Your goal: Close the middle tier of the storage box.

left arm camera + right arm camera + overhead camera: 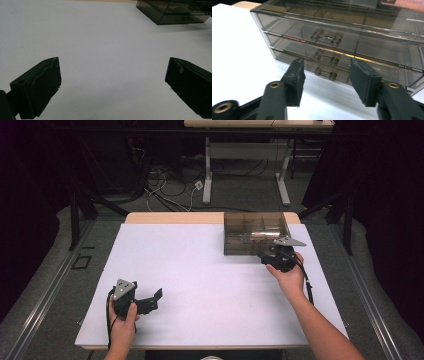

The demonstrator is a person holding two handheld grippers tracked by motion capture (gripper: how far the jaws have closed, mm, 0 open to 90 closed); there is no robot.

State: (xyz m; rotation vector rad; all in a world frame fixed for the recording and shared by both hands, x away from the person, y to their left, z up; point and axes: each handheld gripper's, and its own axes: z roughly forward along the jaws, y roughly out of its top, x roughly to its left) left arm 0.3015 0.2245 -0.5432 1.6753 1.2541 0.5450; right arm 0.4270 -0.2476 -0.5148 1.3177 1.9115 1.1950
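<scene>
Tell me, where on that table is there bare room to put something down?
Most of the white table is bare: the whole middle, between the left gripper and the drawer box, and the far left corner. It is crowded at the far right, where the right gripper sits at the box's front.

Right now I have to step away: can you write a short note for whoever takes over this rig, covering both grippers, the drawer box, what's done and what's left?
Left gripper: open, holding nothing, low over the white table at the near left.
Right gripper: open, nothing between the jaws, facing the front of the smoky clear drawer box at the far right, lined up with the bottom drawer's handle but not touching it.
Done: all three drawers look closed.
Left: judging by the aim, likely close on the bottom handle and pull; the box may need steadying.
</scene>
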